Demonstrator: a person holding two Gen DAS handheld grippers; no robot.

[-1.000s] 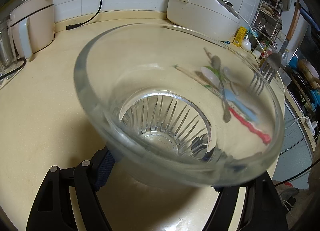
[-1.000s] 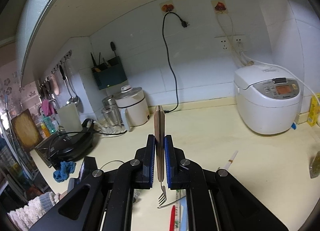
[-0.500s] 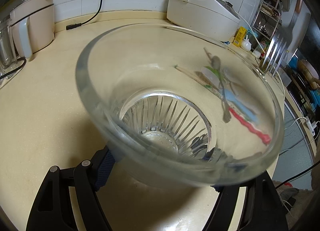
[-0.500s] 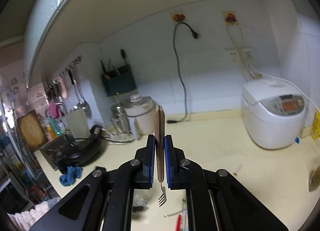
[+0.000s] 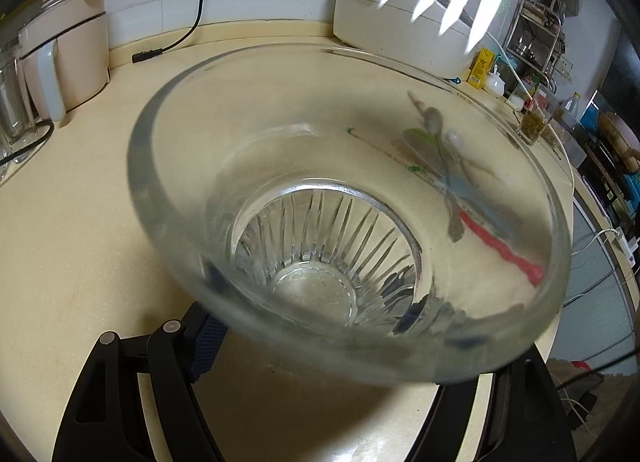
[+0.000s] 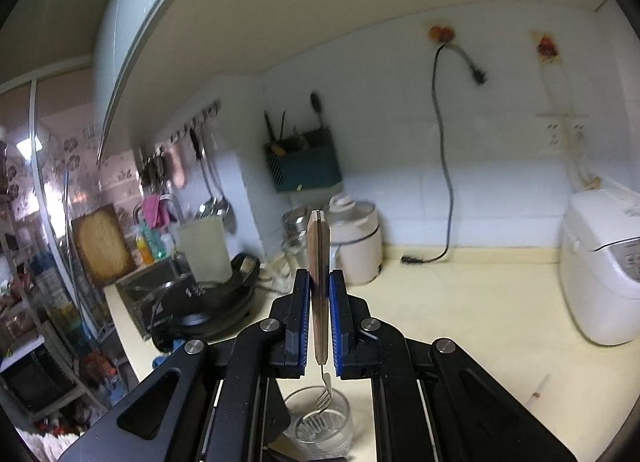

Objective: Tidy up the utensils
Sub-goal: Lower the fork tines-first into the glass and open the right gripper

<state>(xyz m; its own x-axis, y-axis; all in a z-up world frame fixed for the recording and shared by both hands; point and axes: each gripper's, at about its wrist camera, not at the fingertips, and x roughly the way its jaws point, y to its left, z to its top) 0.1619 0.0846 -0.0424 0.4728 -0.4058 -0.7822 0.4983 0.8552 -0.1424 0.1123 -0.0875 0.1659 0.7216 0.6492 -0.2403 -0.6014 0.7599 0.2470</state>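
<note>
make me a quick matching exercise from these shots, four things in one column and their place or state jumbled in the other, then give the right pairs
Things
1. fork
2. glass
3. rice cooker
4. loose utensils

Place or state
A. lying on the counter, seen through the glass wall
B. clamped by its wooden handle in the right hand-held gripper, tines down
C. held in the left hand-held gripper, nothing inside
D. standing by the back wall

Pairs: 1-B, 2-C, 3-D, 4-A

Left view looks steeply down, very near; right view looks nearly level. Both share the countertop [image 5: 72,198], perhaps its glass [image 6: 320,418].
</note>
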